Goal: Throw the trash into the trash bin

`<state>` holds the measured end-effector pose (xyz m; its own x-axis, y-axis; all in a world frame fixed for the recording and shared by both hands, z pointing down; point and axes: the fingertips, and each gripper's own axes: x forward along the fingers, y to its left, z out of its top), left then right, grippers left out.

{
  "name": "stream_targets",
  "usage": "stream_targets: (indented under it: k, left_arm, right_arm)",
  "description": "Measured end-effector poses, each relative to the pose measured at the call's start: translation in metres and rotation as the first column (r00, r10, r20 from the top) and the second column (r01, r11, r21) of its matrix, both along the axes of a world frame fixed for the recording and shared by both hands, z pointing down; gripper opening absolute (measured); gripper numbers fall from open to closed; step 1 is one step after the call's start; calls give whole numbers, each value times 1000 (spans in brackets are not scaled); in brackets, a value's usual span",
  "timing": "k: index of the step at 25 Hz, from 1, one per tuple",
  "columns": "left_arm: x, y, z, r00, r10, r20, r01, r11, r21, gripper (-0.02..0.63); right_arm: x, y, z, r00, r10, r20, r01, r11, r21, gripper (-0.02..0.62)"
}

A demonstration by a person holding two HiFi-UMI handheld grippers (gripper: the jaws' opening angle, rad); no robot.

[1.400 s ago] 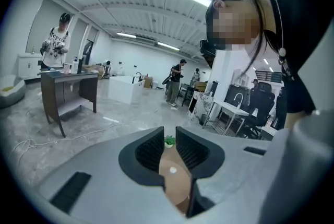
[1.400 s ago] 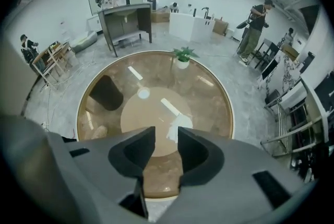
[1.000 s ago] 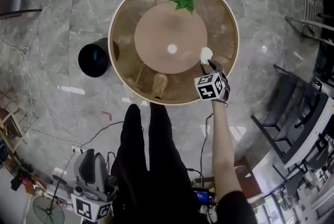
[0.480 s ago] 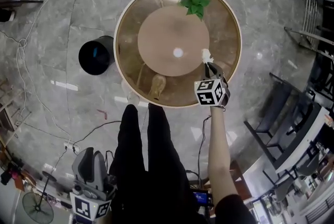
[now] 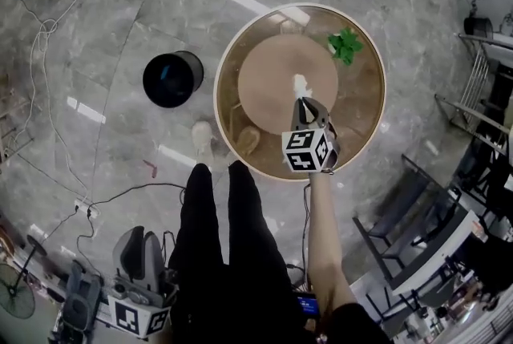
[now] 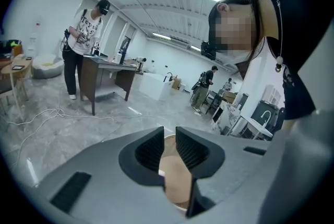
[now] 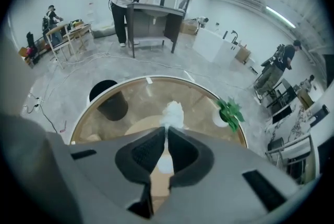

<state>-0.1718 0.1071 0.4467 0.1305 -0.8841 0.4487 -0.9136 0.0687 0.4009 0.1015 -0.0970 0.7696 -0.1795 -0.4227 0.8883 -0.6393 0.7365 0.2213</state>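
- Your right gripper (image 5: 302,103) is clamped on the paper wad (image 5: 300,84), and the right gripper view shows the white paper pinched between the pads and bulging out past the tips
- The head view adds that the wad hangs over the brown middle disc of the round glass table (image 5: 218,86)
- The wad's long axis runs roughly in line with the jaws, with the free end pointing away from you toward the far side of the table
- Only the head view shows your left gripper (image 5: 143,238), down low by your left leg
- Its own view shows the jaws a narrow gap apart with nothing gripped, just a sliver of table behind them
- The trash bin (image 5: 172,79) stands on the floor near the table's left rim, and the right gripper view catches it partly through the glass
- Count: one wad, one bin, one green plant (image 5: 346,44), one table, two grippers
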Motion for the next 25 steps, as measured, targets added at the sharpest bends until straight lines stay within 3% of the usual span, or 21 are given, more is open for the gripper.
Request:
stream_targets:
  k: [4, 8, 11, 16, 21, 25]
  left_arm:
    - [-36, 22, 0, 995, -100, 3, 100, 995, 4, 72]
    - [-68, 47, -1, 978, -209, 5, 209, 978, 6, 72]
    - [-96, 67, -3, 954, -299, 12, 299, 954, 13, 72]
    - [-134, 90, -4, 894, -448, -22, 449, 893, 20, 72]
    - [-154, 122, 8, 858, -513, -36, 513, 858, -10, 72]
    - [-158, 140, 16, 858, -514, -27, 513, 858, -23, 72]
  right_arm:
    - [-76, 2, 1, 994, -100, 37, 101, 995, -4, 26]
    - [-154, 14, 4, 970, -233, 72, 235, 972, -16, 26]
    - [-214, 31, 8, 935, -342, 92, 346, 938, -25, 26]
    - [-304, 66, 16, 863, -487, 137, 497, 866, -50, 28]
    - [-358, 94, 17, 828, -527, 191, 549, 831, -86, 65]
    - [-369, 101, 16, 815, -550, 182, 571, 816, -87, 91]
